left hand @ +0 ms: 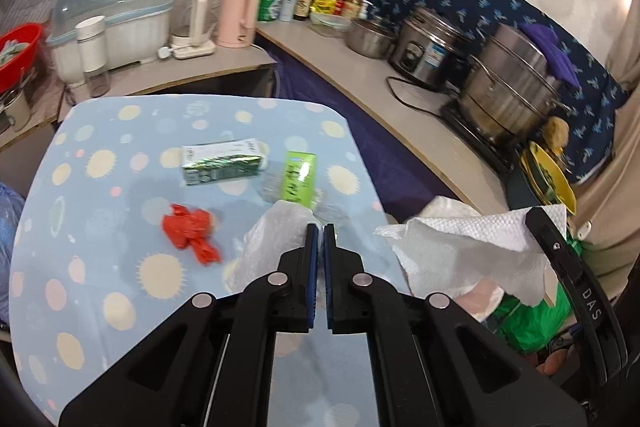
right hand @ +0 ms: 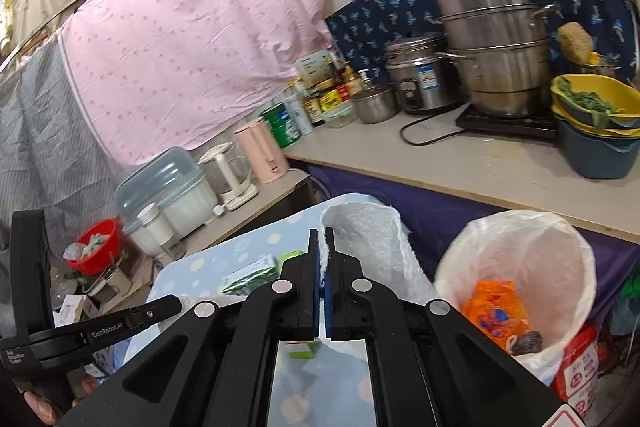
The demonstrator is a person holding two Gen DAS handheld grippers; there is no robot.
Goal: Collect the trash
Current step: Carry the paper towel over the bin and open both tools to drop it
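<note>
Red wrapper (left hand: pixel 191 231) (pale-blue dotted tablecloth (left hand: pixel 100 267))

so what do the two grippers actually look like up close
Both are matte black plastic. The left gripper and the right gripper each have two flat fingers faced with blue pads, driven by angular linkage arms with round silver pivot pins. White lettering reading GenRobot.AI runs along the left unit's curved black handle. No cables or sleeves show.

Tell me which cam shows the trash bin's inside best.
Right wrist: it looks down into the white-lined trash bin, with an orange wrapper inside. Left wrist doesn't show the bin; the paper towel held by the right gripper covers that side.
</note>
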